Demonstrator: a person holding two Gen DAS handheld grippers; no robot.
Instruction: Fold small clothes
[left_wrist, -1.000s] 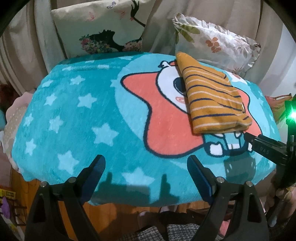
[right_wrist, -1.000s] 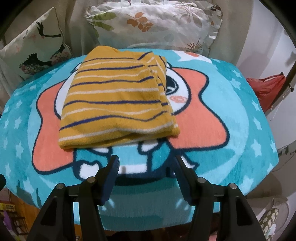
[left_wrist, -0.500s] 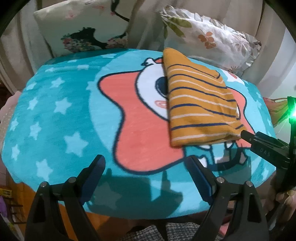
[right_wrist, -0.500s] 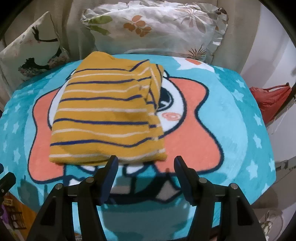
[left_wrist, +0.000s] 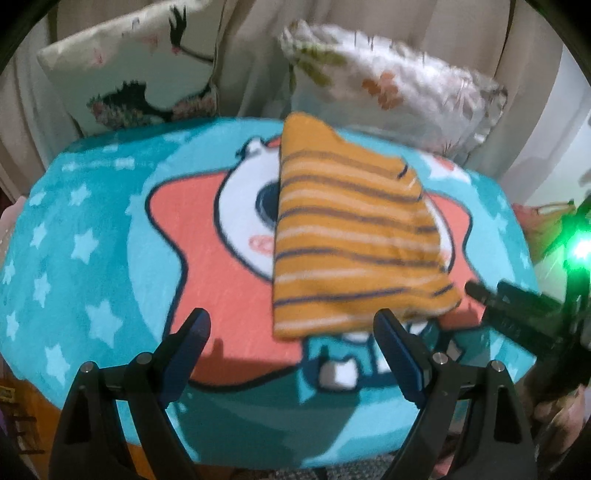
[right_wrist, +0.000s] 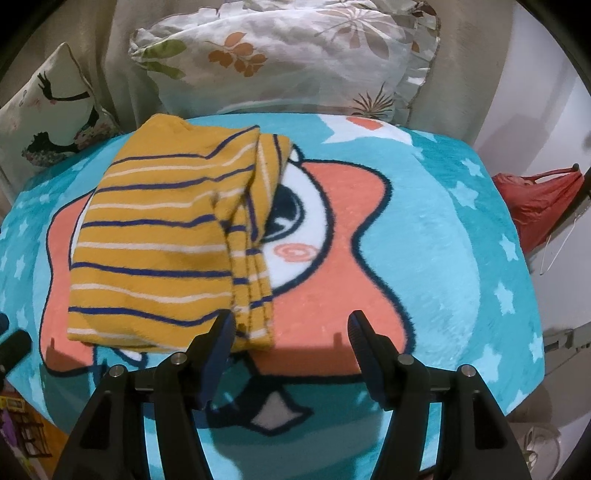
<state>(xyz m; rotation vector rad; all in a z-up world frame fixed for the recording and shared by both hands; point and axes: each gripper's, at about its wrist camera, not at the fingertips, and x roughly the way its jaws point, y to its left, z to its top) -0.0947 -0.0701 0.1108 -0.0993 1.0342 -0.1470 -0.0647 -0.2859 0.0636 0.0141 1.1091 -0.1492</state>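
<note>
While the left wrist view was blurred, it showed the striped shirt (left_wrist: 351, 251) already folded into a compact rectangle on the star blanket (left_wrist: 92, 229), so little folding looked left. Its left gripper (left_wrist: 291, 328) stood wide, holding nothing. From the right wrist view, the right gripper (right_wrist: 290, 328) gaped wide too, its left finger at the shirt's near corner.

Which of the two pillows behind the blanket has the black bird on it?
The left pillow, cream with a black long-legged bird above dark flowers. The right pillow carries only orange and green leaf prints.
</note>
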